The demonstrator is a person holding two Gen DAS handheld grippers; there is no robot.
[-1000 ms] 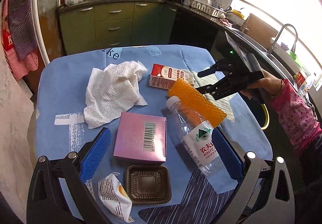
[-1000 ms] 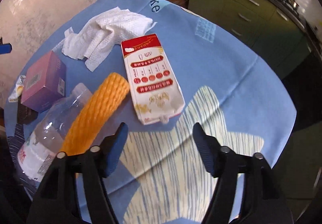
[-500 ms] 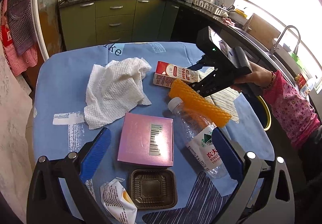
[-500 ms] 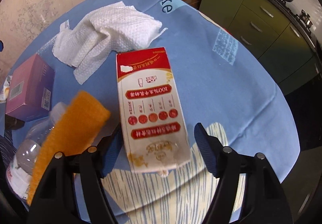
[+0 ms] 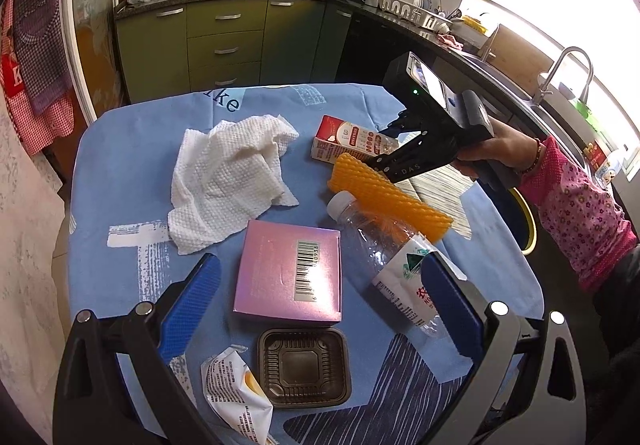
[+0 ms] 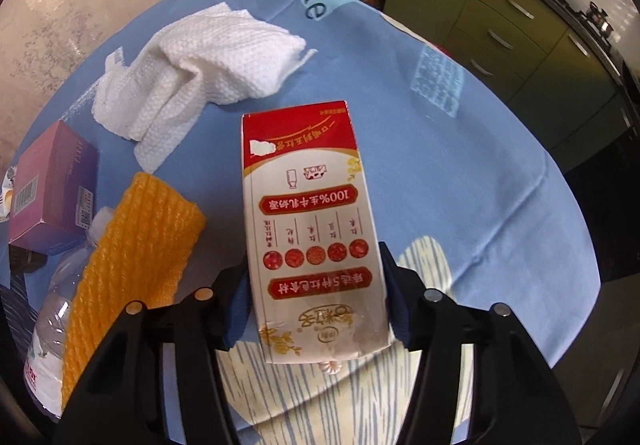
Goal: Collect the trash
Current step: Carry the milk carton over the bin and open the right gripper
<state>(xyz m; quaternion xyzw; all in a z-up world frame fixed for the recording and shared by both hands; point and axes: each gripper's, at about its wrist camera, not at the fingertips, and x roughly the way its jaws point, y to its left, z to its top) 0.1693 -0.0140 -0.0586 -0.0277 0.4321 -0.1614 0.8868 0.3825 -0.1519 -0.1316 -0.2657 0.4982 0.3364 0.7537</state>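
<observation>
My right gripper (image 6: 316, 301) jaws just closing, both pads against milk carton (image 6: 310, 229) lying flat on table (image 6: 460, 181). My left gripper (image 5: 320, 297) spread wide, empty, above pink box (image 5: 290, 275).

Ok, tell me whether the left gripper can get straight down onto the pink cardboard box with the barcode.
Probably yes: the left gripper is open, and the pink cardboard box lies flat between its fingers with nothing on top.
</observation>
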